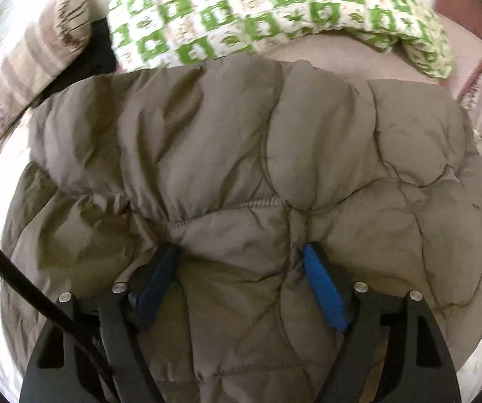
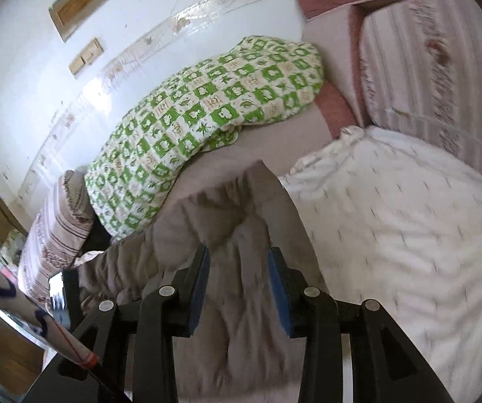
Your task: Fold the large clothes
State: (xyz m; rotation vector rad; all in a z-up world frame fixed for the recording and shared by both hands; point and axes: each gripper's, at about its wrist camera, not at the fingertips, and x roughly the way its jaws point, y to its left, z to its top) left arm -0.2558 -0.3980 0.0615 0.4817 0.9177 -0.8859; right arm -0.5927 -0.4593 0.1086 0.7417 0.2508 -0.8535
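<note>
Blue pads on the left gripper (image 1: 241, 252) sit wide apart, with a soft hump of the puffy grey-brown quilted jacket (image 1: 241, 154) between them. I think the jaws are open, since the pads do not look like they squeeze the cloth. They point down at the jacket, maybe to let a fold go or to pick a new spot.

Past these jaws the jacket lies spread on the bed, with a folded part lying over the rest. Beyond it sits a green and white checked quilt (image 1: 241, 10), and off to the left a striped pink pillow (image 1: 22, 67).

Over on the right gripper (image 2: 239, 255), the jaws stand partly open with nothing pinched. Jacket cloth lies under and ahead of them, but this picture is blurry. To their right is a white bed cover (image 2: 408, 218). Farther off are the quilt and a white wall (image 2: 22, 84).

The fold looks begun but not done.
</note>
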